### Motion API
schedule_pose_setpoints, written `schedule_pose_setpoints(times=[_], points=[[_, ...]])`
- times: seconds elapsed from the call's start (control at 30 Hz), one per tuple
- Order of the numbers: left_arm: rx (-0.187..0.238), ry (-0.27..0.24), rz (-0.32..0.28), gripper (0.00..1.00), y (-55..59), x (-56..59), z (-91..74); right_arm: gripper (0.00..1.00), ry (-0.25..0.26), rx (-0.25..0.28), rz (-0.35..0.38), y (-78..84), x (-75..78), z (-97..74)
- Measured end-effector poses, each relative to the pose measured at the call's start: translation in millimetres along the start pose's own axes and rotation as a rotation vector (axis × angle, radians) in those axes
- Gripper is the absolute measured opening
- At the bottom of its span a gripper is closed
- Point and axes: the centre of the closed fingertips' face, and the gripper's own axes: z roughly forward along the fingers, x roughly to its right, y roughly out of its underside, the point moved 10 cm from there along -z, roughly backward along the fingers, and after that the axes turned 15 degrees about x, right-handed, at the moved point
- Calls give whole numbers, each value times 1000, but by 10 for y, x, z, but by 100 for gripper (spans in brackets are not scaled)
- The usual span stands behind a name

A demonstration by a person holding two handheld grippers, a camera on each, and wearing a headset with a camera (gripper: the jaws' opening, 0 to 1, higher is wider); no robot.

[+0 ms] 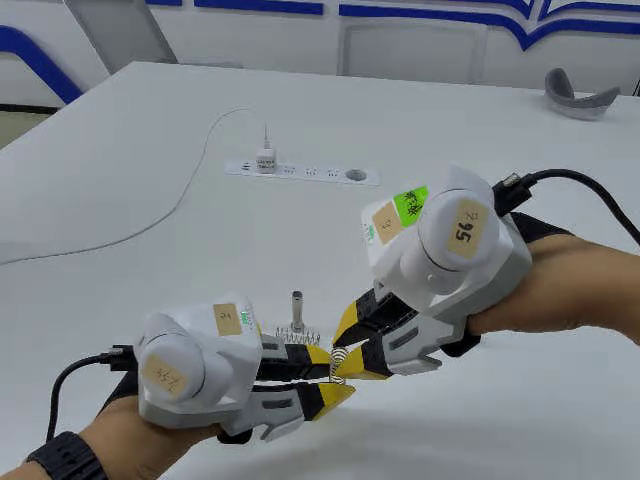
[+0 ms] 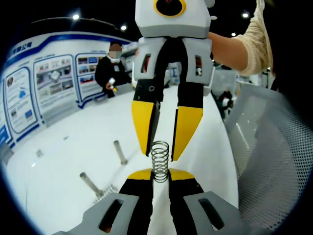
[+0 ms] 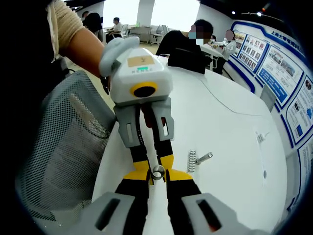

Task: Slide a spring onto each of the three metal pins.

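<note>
**A:** Head view: the left gripper point(image 1: 325, 375) and right gripper point(image 1: 352, 350) meet tip to tip just in front of the pin point(image 1: 297, 310), with the spring point(image 1: 339, 365) between them. A loose spring point(image 1: 300, 337) lies at the pin's foot.

**B:** Left gripper view: its own jaws are pinched on the spring's base, and the coil stands out beyond them. The right gripper's jaws straddle the coil's top, parted about coil-wide. Whether they grip it, I can't tell. A second pin point(image 2: 89, 182) stands near the first, and both are bare.

**A:** Right gripper view: the spring shows end-on between the tips, near the pin.

**B:** Looks like a handover or re-grip to me. Next it needs one firm hold, then the bore lined up over the pin and slid down.
</note>
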Motion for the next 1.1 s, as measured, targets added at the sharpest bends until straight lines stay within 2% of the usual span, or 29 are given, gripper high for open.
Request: schedule_pose_setpoints(times=[0.3,0.63,0.83,1.1], points=[[0,-1,1,11,-9,6,2,13,17,16,30,56,12,19],[2,-6,-7,11,-4,3,-4,12,33,63,71,68,4,26],[10,-17,-11,11,-21,-13,-12,12,60,103,107,81,20,9],[13,-24,-20,16,-24,-14,-2,12,83,103,118,105,39,-17]])
